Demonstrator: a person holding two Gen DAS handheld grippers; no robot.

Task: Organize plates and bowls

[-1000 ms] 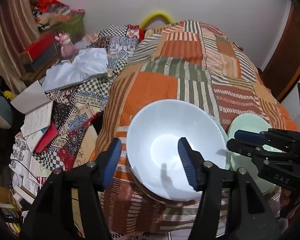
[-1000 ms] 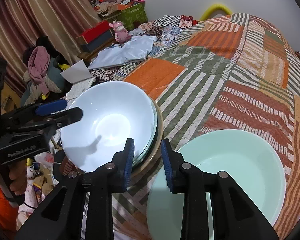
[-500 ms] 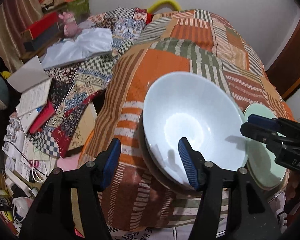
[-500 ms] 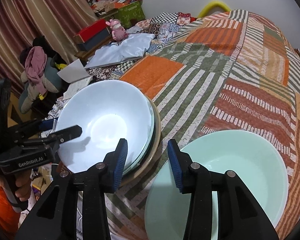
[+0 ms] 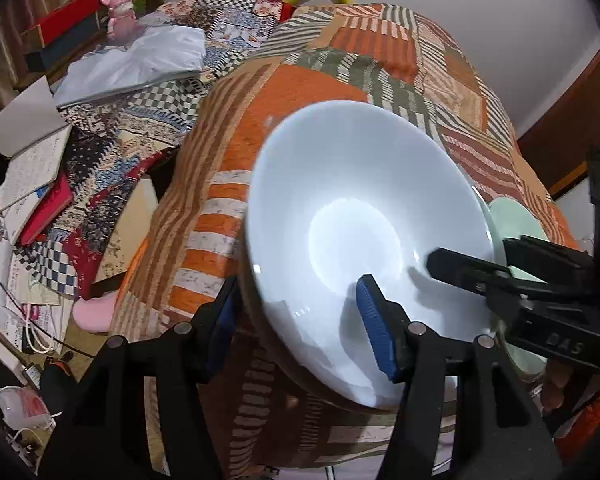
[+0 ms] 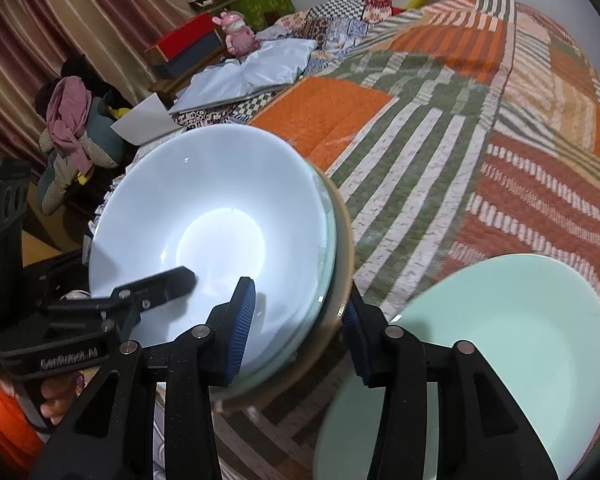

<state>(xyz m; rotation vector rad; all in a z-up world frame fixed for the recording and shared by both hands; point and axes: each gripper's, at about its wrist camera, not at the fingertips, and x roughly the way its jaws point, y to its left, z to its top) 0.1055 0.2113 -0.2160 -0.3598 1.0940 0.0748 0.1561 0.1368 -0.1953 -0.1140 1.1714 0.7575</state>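
The white bowl [image 6: 216, 236] sits empty at the top of a nested stack, with a pale green dish and a tan bowl [image 6: 342, 264] under it, on the patchwork quilt [image 6: 440, 128] at the bed's near edge. My left gripper [image 5: 300, 312] straddles its near rim, jaws spread and lately narrowing, pads not yet pressing. My right gripper [image 6: 300, 328] straddles the stack's other rim, jaws parted, just opened wider. Beside it lies an empty mint-green plate [image 6: 500, 352]. Beyond, books and a pink toy [image 6: 238, 34].
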